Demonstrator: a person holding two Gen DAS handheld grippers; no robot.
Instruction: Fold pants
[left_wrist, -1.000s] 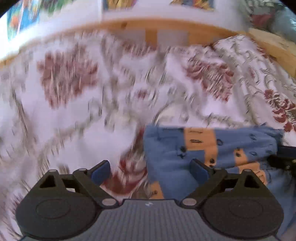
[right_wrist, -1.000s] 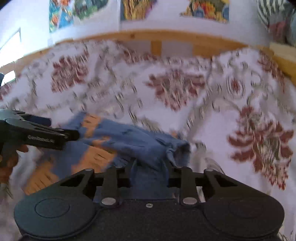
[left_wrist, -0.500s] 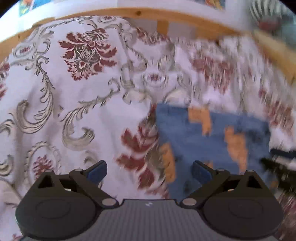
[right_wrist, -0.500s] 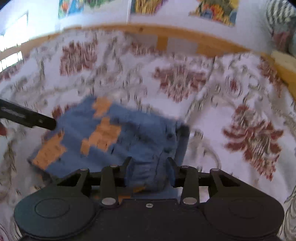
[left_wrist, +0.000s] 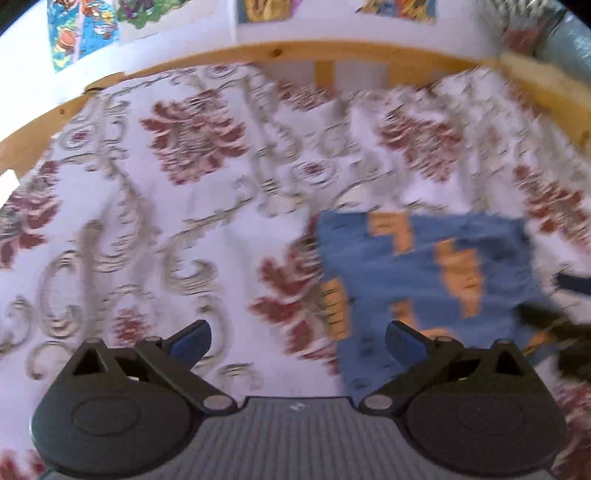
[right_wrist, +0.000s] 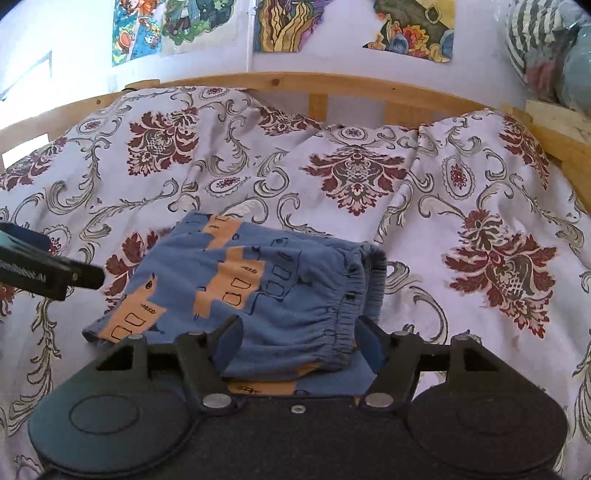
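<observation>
Blue pants (right_wrist: 288, 288) with orange patches lie folded in a small bundle on the floral bedspread (right_wrist: 461, 192), elastic waistband toward the right. My right gripper (right_wrist: 299, 341) is open, its blue pads spread either side of the waistband fold, which lies loose between them. In the left wrist view the pants (left_wrist: 424, 280) appear blurred to the right. My left gripper (left_wrist: 297, 338) is open and holds nothing, hovering over bare bedspread just left of the pants. Its black body (right_wrist: 51, 273) shows at the left edge of the right wrist view.
A wooden bed frame (right_wrist: 295, 83) runs along the far side and right of the bed, with a white wall and colourful posters (right_wrist: 280, 26) behind it. Striped and teal cushions (right_wrist: 546, 48) sit at the upper right. Bedspread stretches left and right of the pants.
My right gripper's fingers have spread apart and let go of the waistband; the pants have settled flat on the bed. My left gripper stayed open and drew back to the left of the pants.
</observation>
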